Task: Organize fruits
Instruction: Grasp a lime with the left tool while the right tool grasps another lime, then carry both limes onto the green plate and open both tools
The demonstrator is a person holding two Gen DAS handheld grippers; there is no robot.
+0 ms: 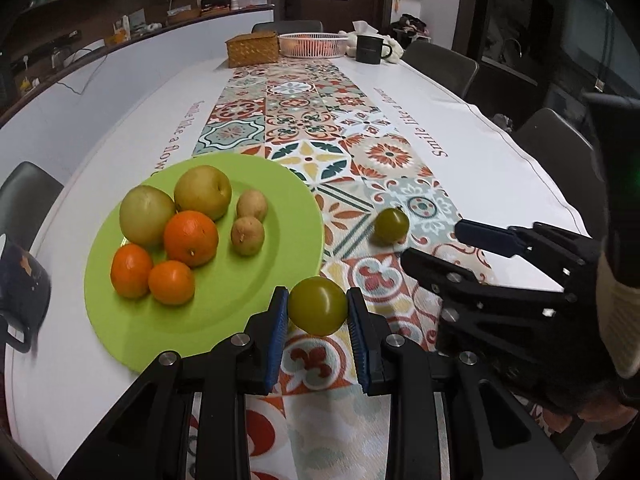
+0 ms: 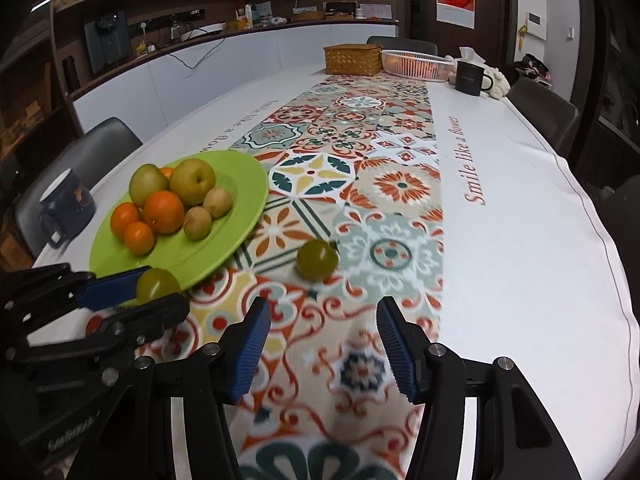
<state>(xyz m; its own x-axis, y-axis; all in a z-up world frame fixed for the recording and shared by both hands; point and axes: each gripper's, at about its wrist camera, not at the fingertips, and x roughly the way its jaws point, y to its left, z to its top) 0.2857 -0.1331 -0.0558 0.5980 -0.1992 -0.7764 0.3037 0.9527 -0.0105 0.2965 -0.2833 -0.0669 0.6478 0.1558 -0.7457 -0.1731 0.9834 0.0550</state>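
Note:
A green plate [image 1: 208,320] [image 2: 236,184] holds two pears, three oranges and two small brown fruits. My left gripper [image 1: 318,312] [image 2: 158,294] is shut on a green plum [image 1: 317,305] [image 2: 157,283], held just off the plate's near right edge. A second green plum [image 1: 391,225] [image 2: 317,259] lies on the patterned runner to the right of the plate. My right gripper [image 2: 324,320] [image 1: 430,246] is open and empty, a short way in front of that loose plum.
A dark mug [image 2: 68,208] [image 1: 22,296] stands left of the plate. At the table's far end are a wicker box [image 2: 353,59], a white basket [image 2: 416,65] and a black mug [image 2: 472,77]. Chairs line both sides.

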